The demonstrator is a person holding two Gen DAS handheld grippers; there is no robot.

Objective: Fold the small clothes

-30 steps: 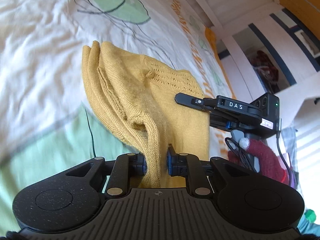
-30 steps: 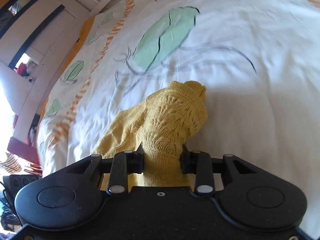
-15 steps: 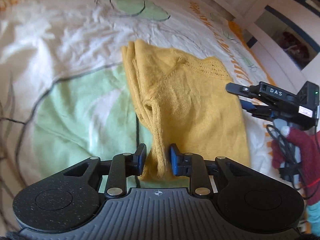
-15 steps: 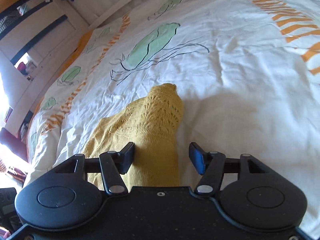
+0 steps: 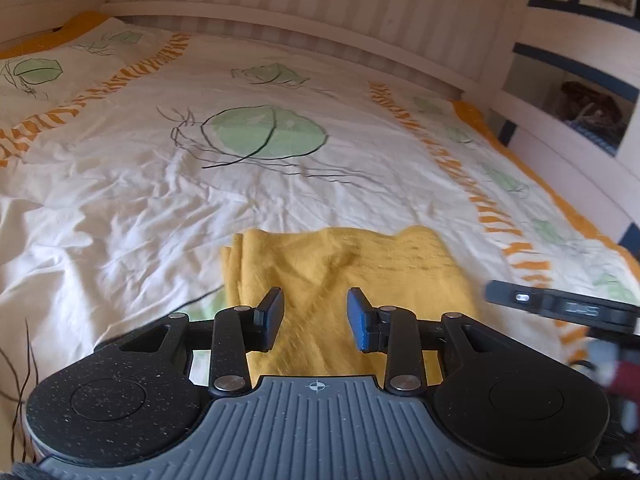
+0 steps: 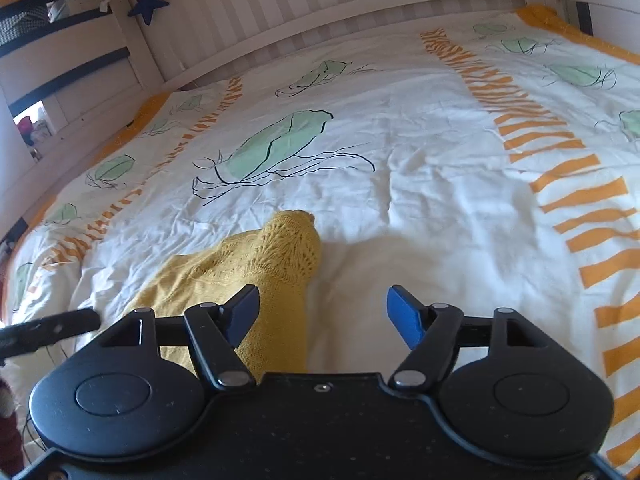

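Yellow knit top (image 5: 340, 272) flat on bed (image 5: 160, 200), lying directly ahead between spread left claw (image 5: 316, 312); spread right claw (image 6: 322, 314) offset off right edge.

Nothing is reading clearly here: the right gripper (image 5: 568, 306), showing at the edge of the left wrist view, is carrying pale lettering on its black body, but blur is smearing it past reading, and no other writing is showing anywhere
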